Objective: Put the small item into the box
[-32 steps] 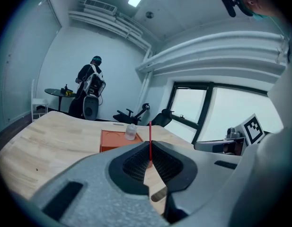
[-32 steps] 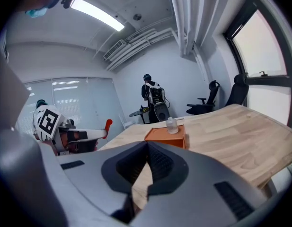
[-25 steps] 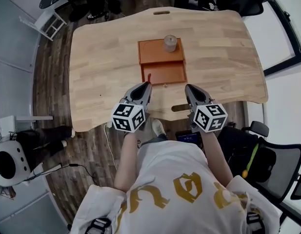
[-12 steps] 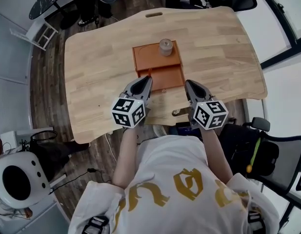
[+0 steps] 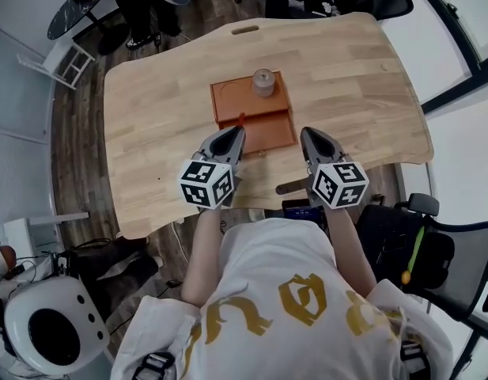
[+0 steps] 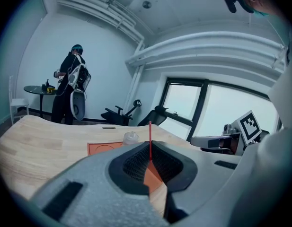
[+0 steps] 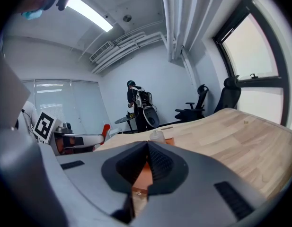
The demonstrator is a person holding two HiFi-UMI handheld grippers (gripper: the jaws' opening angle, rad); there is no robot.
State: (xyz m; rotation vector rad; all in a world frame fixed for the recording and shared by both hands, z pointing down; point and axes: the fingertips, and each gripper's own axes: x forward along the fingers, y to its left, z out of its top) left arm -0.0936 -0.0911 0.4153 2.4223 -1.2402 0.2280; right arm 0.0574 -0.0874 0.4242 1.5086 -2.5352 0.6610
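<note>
Pale wood table (image 5: 164, 85) over a dark plank floor (image 5: 77, 141); left gripper (image 5: 240, 131) is pinching a thin red stick (image 6: 149, 138), right gripper (image 5: 305, 132) has its jaws pressed together, empty.

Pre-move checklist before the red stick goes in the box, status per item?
1. Red stick pinched in the left claw: ok.
2. Stick stands out beyond the claw tips, roughly upright: ok.
3. Orange box has its near compartment open, with nothing seen in it: ok.
4. Stick tip over that compartment: cannot tell. The head view puts it at the box's near left edge, and its height is unclear.
5. Right claw shut, empty, beside the box and not on it: ok.
6. Small bottle stands on the box's far flat part, clear of the compartment: ok.
</note>
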